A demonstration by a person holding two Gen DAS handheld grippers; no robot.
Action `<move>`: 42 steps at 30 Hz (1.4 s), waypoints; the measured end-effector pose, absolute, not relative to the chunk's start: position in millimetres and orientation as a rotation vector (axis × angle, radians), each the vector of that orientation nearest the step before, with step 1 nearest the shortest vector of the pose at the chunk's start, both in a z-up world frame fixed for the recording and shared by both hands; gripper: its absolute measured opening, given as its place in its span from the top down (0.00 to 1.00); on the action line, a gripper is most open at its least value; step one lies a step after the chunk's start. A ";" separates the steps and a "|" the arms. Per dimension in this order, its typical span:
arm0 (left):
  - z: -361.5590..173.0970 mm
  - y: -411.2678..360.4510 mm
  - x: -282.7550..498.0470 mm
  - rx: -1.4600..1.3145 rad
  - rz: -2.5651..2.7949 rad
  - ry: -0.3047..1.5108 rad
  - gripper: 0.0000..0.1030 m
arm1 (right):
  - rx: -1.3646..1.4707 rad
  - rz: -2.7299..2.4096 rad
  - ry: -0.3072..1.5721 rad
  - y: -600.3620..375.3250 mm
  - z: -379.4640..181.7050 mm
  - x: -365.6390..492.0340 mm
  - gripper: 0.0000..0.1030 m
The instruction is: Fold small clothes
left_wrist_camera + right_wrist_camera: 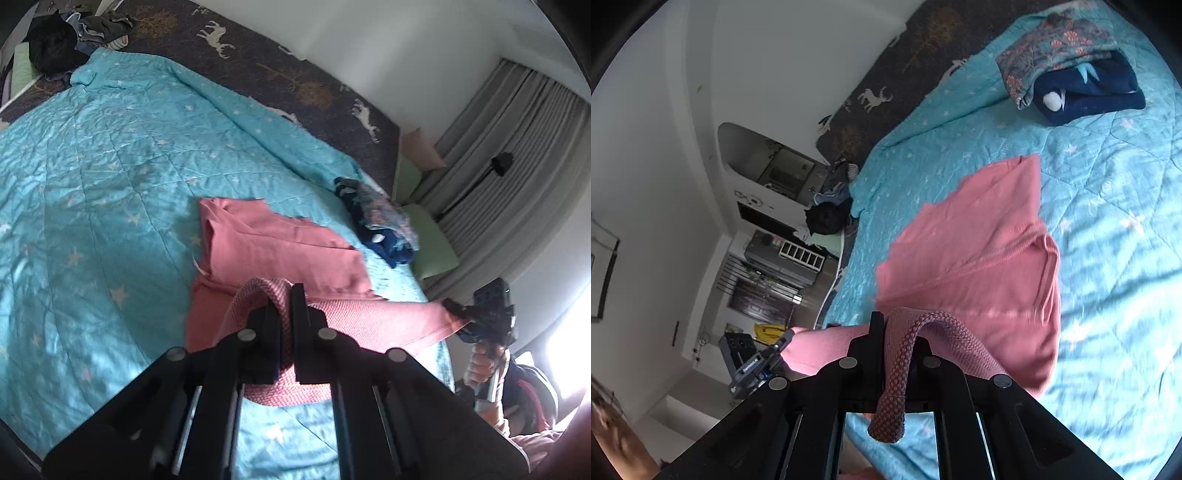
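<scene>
Both tongs clamped on the pink garment (280, 243)

My left gripper (285, 295) and right gripper (899, 325) each pinched its ribbed hem; folded clothes (1071, 62) lay at one o'clock on the quilt (92, 166).

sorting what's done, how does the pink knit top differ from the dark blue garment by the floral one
The pink knit top is spread out, its near edge lifted by both grippers; the dark blue garment lies bundled and untouched. The pink is plain; the blue has white markings. Both lie on the turquoise star quilt.
</scene>
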State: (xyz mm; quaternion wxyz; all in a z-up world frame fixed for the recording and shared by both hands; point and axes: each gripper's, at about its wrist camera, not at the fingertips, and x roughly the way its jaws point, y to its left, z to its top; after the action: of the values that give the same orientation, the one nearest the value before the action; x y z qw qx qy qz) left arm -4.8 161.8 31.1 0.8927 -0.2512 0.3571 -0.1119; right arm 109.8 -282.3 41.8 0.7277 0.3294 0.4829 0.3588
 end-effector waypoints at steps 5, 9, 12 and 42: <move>20.3 162.7 74.2 -0.489 -0.200 0.814 0.94 | 0.764 0.762 1.105 -271.4 20.9 184.8 0.92; -4.3 173.9 153.3 -0.491 -0.150 0.884 0.94 | 0.780 0.710 1.111 -259.5 -5.6 250.9 0.92; -35.6 183.0 206.9 -0.517 -0.116 0.975 0.94 | 0.818 0.598 1.132 -259.0 -38.4 295.8 0.81; -59.9 114.0 184.5 0.193 -0.091 1.046 0.34 | -0.635 0.325 0.977 -150.3 -50.4 254.1 0.46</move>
State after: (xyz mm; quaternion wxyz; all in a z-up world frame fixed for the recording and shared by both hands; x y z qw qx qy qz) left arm 184.5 114.0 -59.9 0.8610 0.0922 0.4983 -0.0434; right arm 254.1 -150.3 -50.4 0.8225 -0.2987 0.4593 0.1527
